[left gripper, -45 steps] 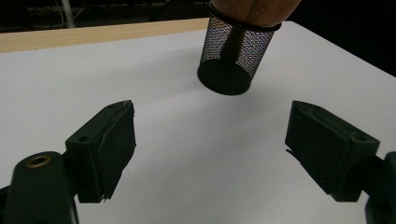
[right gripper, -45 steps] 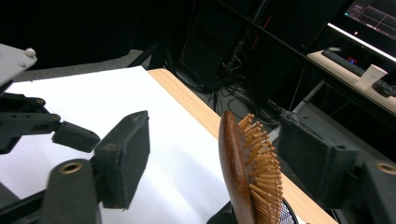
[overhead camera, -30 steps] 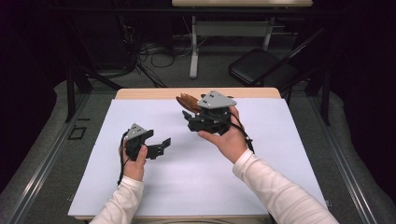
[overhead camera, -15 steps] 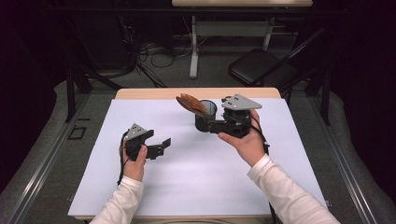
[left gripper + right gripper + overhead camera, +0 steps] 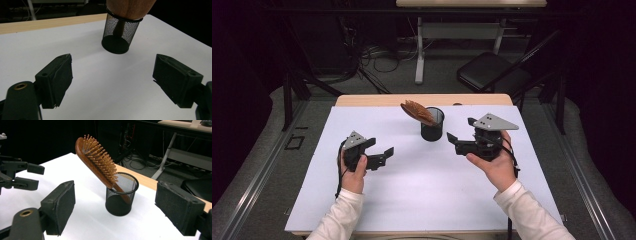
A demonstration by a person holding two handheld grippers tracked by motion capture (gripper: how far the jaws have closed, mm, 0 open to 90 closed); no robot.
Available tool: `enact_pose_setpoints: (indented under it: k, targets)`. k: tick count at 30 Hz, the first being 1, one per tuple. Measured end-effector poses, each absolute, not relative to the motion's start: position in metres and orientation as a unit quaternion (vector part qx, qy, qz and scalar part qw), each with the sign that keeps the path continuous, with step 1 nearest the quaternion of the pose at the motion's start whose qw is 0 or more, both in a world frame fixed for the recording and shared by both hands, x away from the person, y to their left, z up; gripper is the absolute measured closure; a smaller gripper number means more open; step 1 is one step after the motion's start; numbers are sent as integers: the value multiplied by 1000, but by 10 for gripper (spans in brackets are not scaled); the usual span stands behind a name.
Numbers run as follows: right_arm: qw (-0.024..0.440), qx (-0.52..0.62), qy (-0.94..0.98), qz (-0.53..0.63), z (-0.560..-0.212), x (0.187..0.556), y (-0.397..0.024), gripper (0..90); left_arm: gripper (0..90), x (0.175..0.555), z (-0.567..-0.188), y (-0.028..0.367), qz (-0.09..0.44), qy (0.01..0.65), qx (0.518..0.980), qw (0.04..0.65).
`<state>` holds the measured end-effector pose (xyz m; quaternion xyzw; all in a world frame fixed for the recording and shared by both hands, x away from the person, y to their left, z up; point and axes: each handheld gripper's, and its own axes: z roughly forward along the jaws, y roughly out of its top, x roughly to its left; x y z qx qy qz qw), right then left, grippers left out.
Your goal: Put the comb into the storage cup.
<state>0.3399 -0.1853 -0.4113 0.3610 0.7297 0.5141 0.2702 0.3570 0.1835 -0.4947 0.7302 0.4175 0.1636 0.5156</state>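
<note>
Near the far edge of the white tabletop (image 5: 362, 210), about midway along it, my wooden hairbrush (image 5: 97, 160) stands handle-down in a black mesh cup (image 5: 121, 195), its head leaning out over the rim with the bristles facing my right gripper (image 5: 458, 136). That gripper's jaws have just been opening and now stand wide with nothing between them, just beside the cup. My left gripper (image 5: 382, 150), nearer the left edge, holds its jaws wide and empty too. I judge the brush stiff and fairly light, the varnished wood a little slippery; if I had to lift it, the neck just above the rim looks the best place to pinch, across the flat back and bristle face. The cup seems light and may tip or ride up with it. I can make out the handle only dimly through the mesh, and the left gripper view cuts off the brush head at the top.
</note>
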Motion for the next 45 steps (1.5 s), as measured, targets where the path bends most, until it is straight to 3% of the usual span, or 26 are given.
enact_pose_setpoints:
  k: [20, 45]
  targets:
    - [256, 399, 716, 513, -436, 317, -233, 153, 163, 333, -480, 198, 145, 393, 740, 526]
    - [241, 439, 699, 511, -489, 291, -264, 133, 161, 307, -502, 234, 157, 386, 725, 548]
